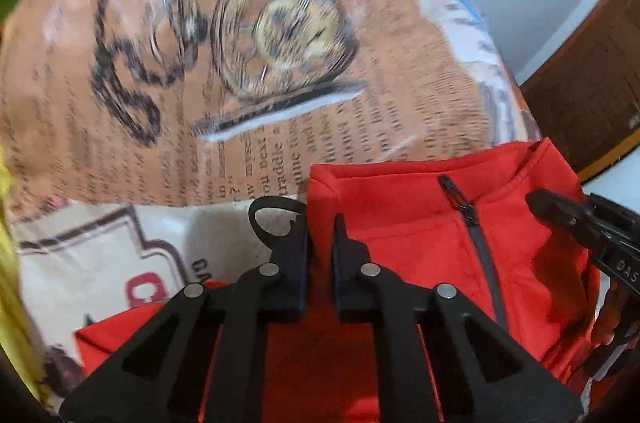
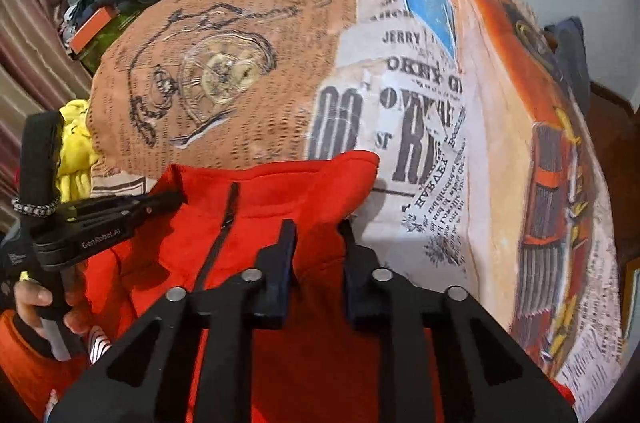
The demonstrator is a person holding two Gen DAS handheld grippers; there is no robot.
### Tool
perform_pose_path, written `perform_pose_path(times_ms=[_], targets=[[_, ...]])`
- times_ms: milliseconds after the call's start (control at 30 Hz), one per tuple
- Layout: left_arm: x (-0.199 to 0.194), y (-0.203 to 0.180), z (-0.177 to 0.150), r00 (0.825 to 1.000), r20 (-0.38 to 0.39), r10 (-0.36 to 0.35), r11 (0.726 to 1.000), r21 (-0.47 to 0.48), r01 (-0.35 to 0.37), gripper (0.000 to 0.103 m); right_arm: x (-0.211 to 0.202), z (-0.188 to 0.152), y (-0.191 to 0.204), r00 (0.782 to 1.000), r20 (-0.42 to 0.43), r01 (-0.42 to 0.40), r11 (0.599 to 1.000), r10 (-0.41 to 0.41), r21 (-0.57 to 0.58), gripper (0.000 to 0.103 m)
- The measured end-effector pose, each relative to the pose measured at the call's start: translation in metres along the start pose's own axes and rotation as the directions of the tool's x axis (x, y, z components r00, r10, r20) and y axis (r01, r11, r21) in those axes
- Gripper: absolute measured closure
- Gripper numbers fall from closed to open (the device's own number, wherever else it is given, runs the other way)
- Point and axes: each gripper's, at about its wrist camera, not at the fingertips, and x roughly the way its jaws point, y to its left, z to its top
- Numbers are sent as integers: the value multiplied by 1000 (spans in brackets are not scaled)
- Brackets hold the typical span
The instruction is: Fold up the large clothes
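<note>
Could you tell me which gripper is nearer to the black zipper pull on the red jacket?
Right. The right gripper grips the collar beside the zipper pull; the left gripper grips the collar's far corner.

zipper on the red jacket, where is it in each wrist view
Left wrist: the zipper runs down right of centre, right of the left gripper.
Right wrist: the zipper lies left of centre.
Shared landmark: the pocket-watch print on the bedcover.
</note>
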Motion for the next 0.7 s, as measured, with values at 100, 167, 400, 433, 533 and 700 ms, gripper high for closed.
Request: perform_pose_path(times_ms=[100, 167, 400, 433, 533, 700], targets=[[-36, -11, -3, 999, 49, 4, 999, 45, -7, 96, -20, -1, 10, 999, 32, 7, 1000, -6, -28, 88], [-61, -20, -7, 997, 82, 14, 996, 87, -21, 96, -36, -2, 15, 998, 60, -6, 999, 8, -33, 88], [-147, -51, -32, 986, 164, -5, 983, 184, -25, 96, -102, -23, 36, 990, 137, -36, 997, 45, -74, 88], [-154, -51, -37, 986, 165, -11, 982, 189, -21, 96, -114, -30, 41, 988, 148, -35, 996, 47, -86, 88], [-177, -62, -60, 985, 175, -8, 974, 224, -32, 96, -133, -48, 52, 985, 164, -31, 993, 50, -115, 88], [-193, -74, -101, 988, 157, -8, 964, 264, -34, 96, -151, -87, 69, 986, 164, -17, 988, 41, -151, 88]])
